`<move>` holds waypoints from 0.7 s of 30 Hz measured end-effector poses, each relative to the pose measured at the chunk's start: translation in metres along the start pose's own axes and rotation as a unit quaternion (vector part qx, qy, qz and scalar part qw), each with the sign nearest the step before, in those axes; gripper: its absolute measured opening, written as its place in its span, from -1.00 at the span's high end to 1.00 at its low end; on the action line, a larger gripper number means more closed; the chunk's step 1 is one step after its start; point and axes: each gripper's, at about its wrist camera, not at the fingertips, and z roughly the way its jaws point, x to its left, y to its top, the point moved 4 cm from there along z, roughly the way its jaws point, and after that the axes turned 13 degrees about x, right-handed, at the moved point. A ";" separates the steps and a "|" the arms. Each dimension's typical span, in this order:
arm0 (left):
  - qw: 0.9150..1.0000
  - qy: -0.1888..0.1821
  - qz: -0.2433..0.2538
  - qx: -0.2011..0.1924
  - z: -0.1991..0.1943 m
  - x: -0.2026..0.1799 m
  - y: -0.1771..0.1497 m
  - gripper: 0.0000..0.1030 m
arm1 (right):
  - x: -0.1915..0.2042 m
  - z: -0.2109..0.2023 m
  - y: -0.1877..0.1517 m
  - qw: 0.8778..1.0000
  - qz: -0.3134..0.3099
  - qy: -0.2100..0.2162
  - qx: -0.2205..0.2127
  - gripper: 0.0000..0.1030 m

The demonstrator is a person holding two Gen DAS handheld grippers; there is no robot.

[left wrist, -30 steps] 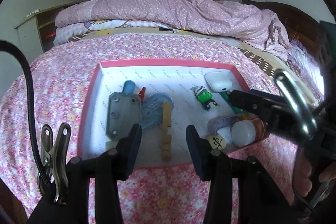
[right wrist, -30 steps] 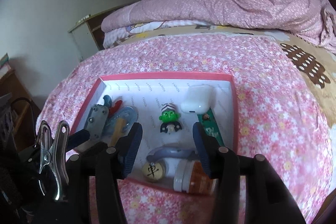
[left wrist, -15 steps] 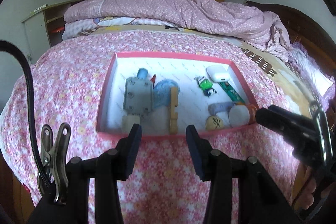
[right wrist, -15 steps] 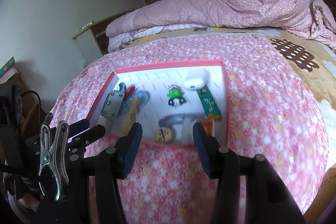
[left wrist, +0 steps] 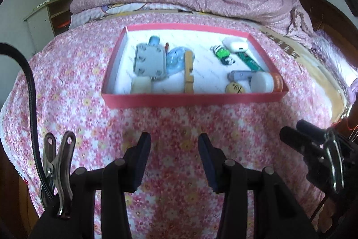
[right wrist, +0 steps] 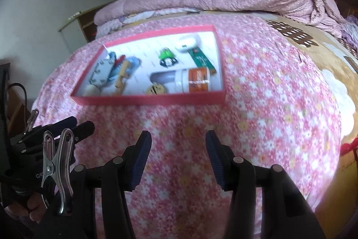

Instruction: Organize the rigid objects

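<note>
The soft bed point(left wrist: 67, 86) could let the red tray point(left wrist: 192, 100) tip or slide if a careless reach presses its near rim, spilling the small items. From left: grey metal plate point(left wrist: 150, 61), wooden clothespin point(left wrist: 188, 73), green figure point(left wrist: 222, 53), white jar point(left wrist: 263, 82). Left hand-held gripper point(left wrist: 173, 158) and right hand-held gripper point(right wrist: 177, 156) both gape empty, well short of the tray, which lies beyond them.

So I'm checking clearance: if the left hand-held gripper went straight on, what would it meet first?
Probably the flowered bedspread, then the red tray's near wall; depth is unclear. The left hand-held gripper is open, empty.
</note>
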 end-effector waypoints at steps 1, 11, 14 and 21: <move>1.000 0.004 -0.001 0.003 0.003 0.000 -0.001 0.10 | -0.001 0.002 -0.002 1.000 0.002 -0.006 0.001 0.00; 0.999 0.009 -0.018 0.033 0.023 0.006 -0.007 0.02 | -0.004 0.025 -0.014 0.999 0.021 -0.018 0.030 0.00; 0.999 0.010 -0.016 0.032 0.025 0.005 -0.008 -0.02 | -0.003 0.027 -0.015 0.999 0.021 -0.024 0.028 0.00; 0.999 0.015 -0.013 0.032 0.026 0.003 -0.008 -0.06 | -0.003 0.027 -0.015 0.999 0.021 -0.027 0.026 -0.01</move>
